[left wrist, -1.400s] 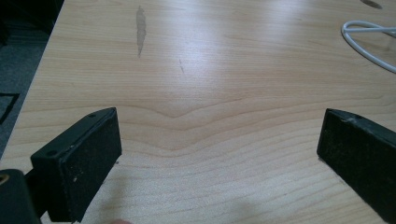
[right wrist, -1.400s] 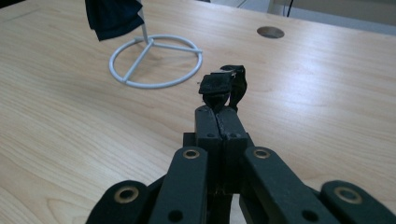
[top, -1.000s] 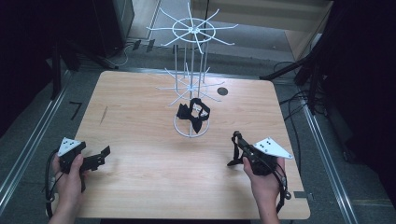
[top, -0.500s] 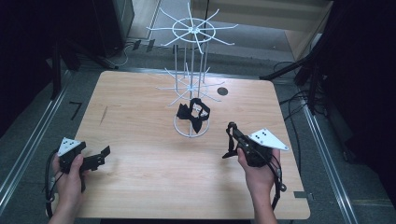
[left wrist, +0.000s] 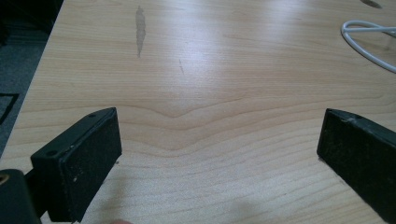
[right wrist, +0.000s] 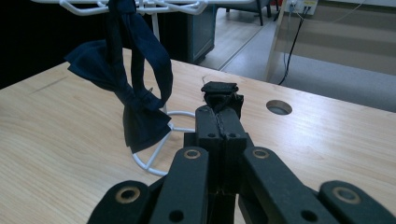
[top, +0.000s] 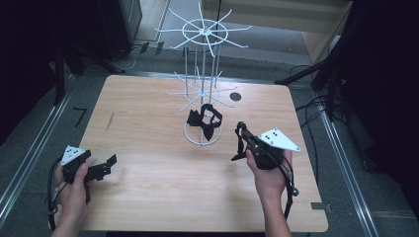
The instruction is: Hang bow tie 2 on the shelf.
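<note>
A white wire rack (top: 202, 34) stands at the table's middle back. A dark blue bow tie (top: 205, 121) (right wrist: 140, 107) hangs from one of its lower arms, above the base ring. My right gripper (top: 238, 136) (right wrist: 219, 105) is lifted just right of the ring, with its jaws shut on a small black strap-like piece (right wrist: 219, 87) that pokes out at the tips and dangles below (top: 235, 152). My left gripper (top: 111, 163) (left wrist: 219, 135) rests low at the table's front left, open, with bare wood between its pads (left wrist: 84, 158).
The wooden table (top: 148, 197) has a round hole (top: 235, 97) (right wrist: 279, 107) behind the rack. The rack's white base ring (left wrist: 369, 35) lies far right in the left gripper view. Cables and dark stands crowd the floor at the right.
My right gripper has risen and moved left toward the rack's base, still shut on the black piece. The left gripper has stayed where it was.
</note>
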